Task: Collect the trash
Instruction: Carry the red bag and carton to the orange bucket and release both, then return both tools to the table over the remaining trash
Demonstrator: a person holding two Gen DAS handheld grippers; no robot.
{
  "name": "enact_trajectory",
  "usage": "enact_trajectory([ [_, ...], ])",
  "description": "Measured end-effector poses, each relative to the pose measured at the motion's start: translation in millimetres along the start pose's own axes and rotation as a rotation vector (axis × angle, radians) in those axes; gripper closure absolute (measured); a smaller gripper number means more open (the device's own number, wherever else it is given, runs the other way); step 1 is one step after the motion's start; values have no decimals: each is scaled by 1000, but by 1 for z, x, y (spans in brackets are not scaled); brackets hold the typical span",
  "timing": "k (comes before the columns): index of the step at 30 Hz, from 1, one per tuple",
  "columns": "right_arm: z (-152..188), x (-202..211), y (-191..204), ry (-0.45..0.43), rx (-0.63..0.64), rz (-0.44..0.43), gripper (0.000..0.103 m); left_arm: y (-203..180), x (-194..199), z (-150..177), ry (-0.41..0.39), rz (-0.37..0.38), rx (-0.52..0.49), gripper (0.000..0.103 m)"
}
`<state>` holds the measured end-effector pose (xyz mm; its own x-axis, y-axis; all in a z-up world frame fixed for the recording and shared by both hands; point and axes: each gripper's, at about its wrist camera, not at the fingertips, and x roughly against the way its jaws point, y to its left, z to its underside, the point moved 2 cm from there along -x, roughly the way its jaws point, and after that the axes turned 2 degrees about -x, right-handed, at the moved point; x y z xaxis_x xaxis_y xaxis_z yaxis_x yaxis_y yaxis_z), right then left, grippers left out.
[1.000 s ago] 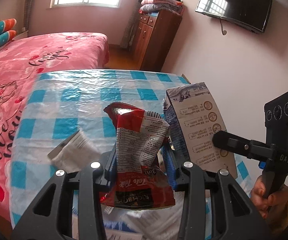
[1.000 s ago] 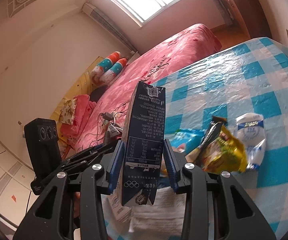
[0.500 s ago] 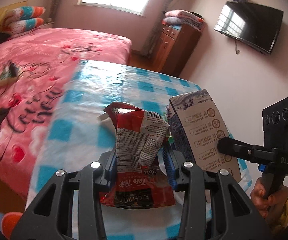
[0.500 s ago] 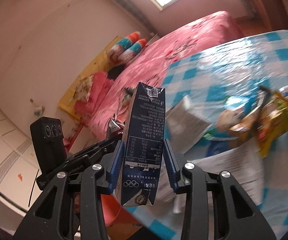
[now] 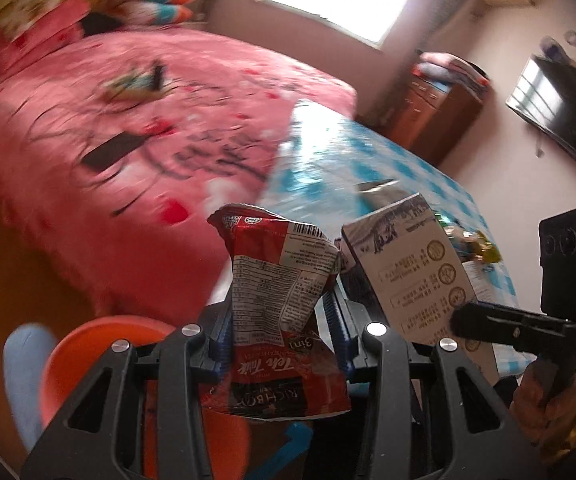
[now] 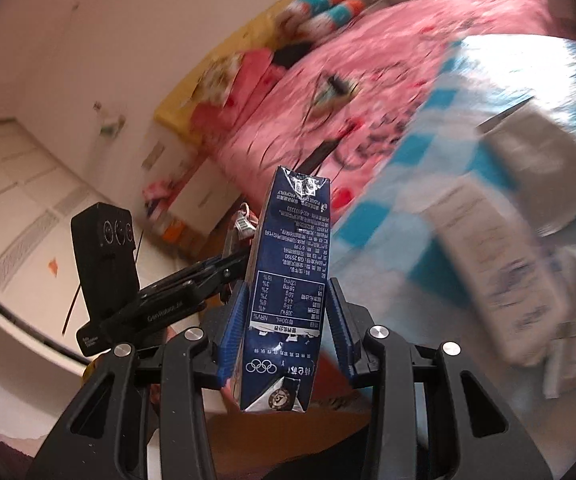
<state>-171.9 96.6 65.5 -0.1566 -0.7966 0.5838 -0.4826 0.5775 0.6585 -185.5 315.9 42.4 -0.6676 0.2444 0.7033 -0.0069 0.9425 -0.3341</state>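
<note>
My left gripper (image 5: pixel 278 332) is shut on a crumpled red snack packet (image 5: pixel 284 312), held upright between its blue pads. My right gripper (image 6: pixel 286 320) is shut on a dark blue milk carton (image 6: pixel 289 276); the same carton (image 5: pixel 415 272) appears at the right of the left wrist view, with the right gripper's black body (image 5: pixel 567 280) and a hand (image 5: pixel 547 404) beside it. An orange bin (image 5: pixel 96 360) sits low left under the packet. More trash, a grey pouch (image 6: pixel 543 160) and white wrappers (image 6: pixel 499 264), lies blurred on the blue checked table (image 6: pixel 415 184).
A pink bed (image 5: pixel 128 120) fills the left of the left wrist view, with pillows at its head. A wooden cabinet (image 5: pixel 439 108) and a wall TV (image 5: pixel 559 108) stand behind the table. The left gripper's camera block (image 6: pixel 104 256) shows at the left of the right wrist view, above white floor tiles.
Both grippers swung left away from the table toward its edge and the bed, each keeping its load. The orange bin has come into view below the left gripper.
</note>
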Motion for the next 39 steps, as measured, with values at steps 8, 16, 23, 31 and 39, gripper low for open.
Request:
enact_trajectory([
  [8,27,-77,34,156,55,-24,63,77,15,52,21,-119,139,61],
  [16,54,-137,31,275,67,32,58,124,3,95,92,-230,237,46],
  [23,47,-101,34,149,139,86,32,126,15,103,45,-342,213,28],
  [31,42,-46,24,-39,193,102,18,101,21,87,-7,-354,176,27],
  [39,40,-20,-1,-127,178,125,17,57,11,72,-13,-301,118,27],
])
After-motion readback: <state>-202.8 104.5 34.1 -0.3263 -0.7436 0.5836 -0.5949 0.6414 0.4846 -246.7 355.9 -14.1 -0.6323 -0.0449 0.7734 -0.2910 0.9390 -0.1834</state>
